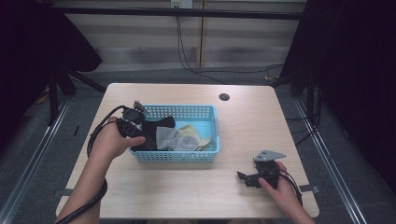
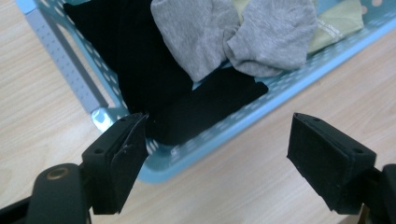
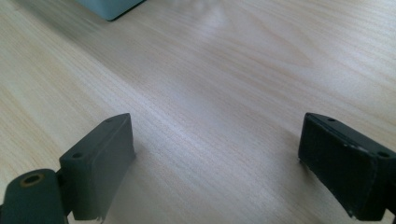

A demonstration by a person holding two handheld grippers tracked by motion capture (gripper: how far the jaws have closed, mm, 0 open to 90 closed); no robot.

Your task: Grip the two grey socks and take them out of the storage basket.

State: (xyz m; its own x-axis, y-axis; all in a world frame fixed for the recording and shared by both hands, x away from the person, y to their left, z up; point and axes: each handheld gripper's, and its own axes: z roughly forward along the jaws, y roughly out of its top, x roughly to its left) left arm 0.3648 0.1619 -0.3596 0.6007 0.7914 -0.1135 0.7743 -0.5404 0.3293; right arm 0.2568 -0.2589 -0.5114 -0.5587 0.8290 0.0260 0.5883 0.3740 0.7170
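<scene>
2 grippers, both spread and empty: left gripper [image 2: 217, 154] poised over basket [image 1: 178, 156] corner, above black sock [image 2: 154, 88] heaped with grey socks [image 2: 233, 37], ready for picking; right gripper [image 1: 246, 178] parked low on table [image 1: 201, 191], clear.

Black cloth [image 2: 154, 88] draped over the blue basket's [image 2: 285, 88] left end, grey cloth [image 2: 243, 37] bunched beside it

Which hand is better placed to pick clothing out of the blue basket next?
Left. The left tongs hang open at the blue basket's near-left corner, right by the black garment. The right tongs rest open on bare table, well away from the basket.
</scene>
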